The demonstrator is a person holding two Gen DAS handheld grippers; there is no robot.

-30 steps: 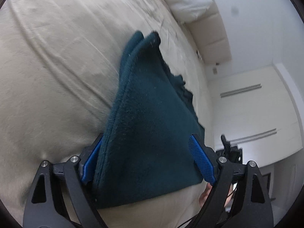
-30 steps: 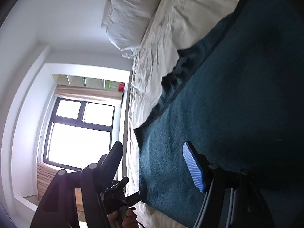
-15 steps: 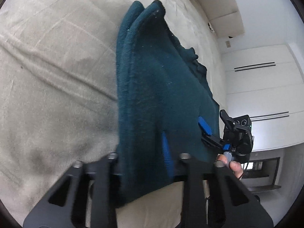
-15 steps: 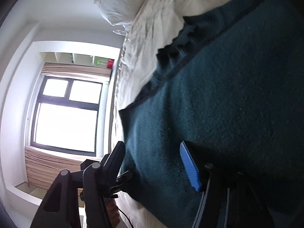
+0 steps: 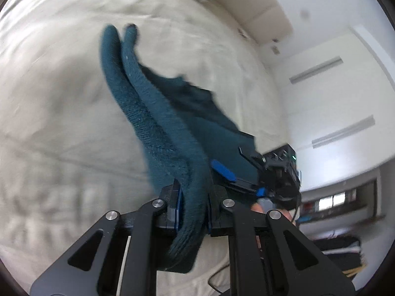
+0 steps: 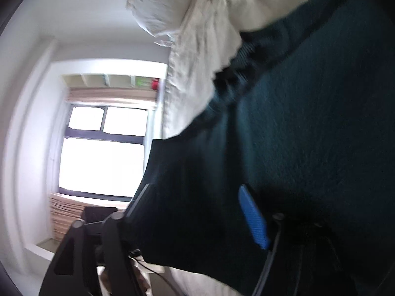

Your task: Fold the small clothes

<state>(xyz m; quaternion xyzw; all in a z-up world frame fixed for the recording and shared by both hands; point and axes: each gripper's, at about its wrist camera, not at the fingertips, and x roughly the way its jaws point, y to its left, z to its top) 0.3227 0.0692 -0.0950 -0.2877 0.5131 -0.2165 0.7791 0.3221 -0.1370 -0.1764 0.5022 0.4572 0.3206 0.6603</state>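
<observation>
No legible text, label, brand, number or sign appears in either wrist view. Surfaces that could carry markings are blurred or too small to read

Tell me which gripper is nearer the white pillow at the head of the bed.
Hard to tell. The pillow shows only in the right wrist view, far beyond the right gripper. The left gripper is shut on the teal garment.

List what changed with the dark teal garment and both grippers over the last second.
The left gripper closed: its fingers, wide apart beside the teal garment a second ago, now pinch a bunched fold of it. The garment narrowed from a broad flat panel into a gathered strip. The right gripper stayed open over the garment, and the cloth still trails onto the beige bed.
</observation>
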